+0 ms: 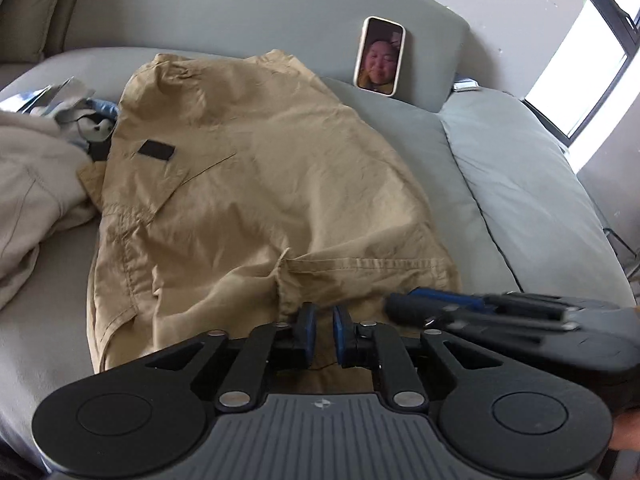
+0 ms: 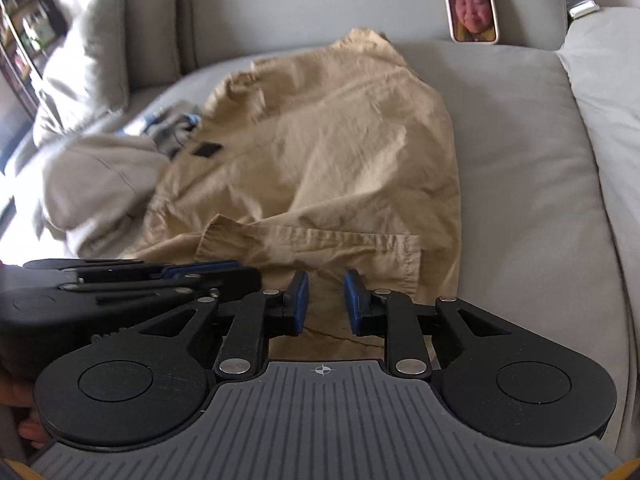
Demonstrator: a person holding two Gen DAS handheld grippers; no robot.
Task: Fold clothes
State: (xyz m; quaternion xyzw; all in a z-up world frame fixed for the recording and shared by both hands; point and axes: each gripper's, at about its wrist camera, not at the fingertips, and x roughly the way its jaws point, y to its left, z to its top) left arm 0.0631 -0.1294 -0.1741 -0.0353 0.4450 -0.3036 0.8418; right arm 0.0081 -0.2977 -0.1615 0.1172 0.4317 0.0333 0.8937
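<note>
At the far left of the sofa (image 1: 400, 128) a pale beige garment (image 1: 28, 184) lies bunched, and just behind it sits a small heap of grey and blue cloth (image 1: 86, 114). Beside these, across the middle of the grey seat cushion, lies the piece you are folding: the tan garment (image 1: 248, 184), rumpled, with a dark patch (image 1: 154, 149) on its left part and a stitched hem (image 1: 360, 264) running along the near side.

Your left tongs (image 1: 323, 330) hover low over the near edge of that tan garment. Their blue pads (image 1: 307, 320) stand only a narrow gap apart, and no cloth is pinched between them.

Your right tongs (image 2: 326, 300) sit just beside the left pair, over the same near edge below the hem. Their pads (image 2: 353, 296) stand somewhat further apart, released, with fabric showing beneath the gap but none gripped.

Further right and back, a phone (image 1: 380, 56) leans upright against the sofa backrest, its screen lit. At the far right a second grey cushion (image 1: 532, 184) adjoins the seat, with a bright window (image 1: 580, 68) behind.
</note>
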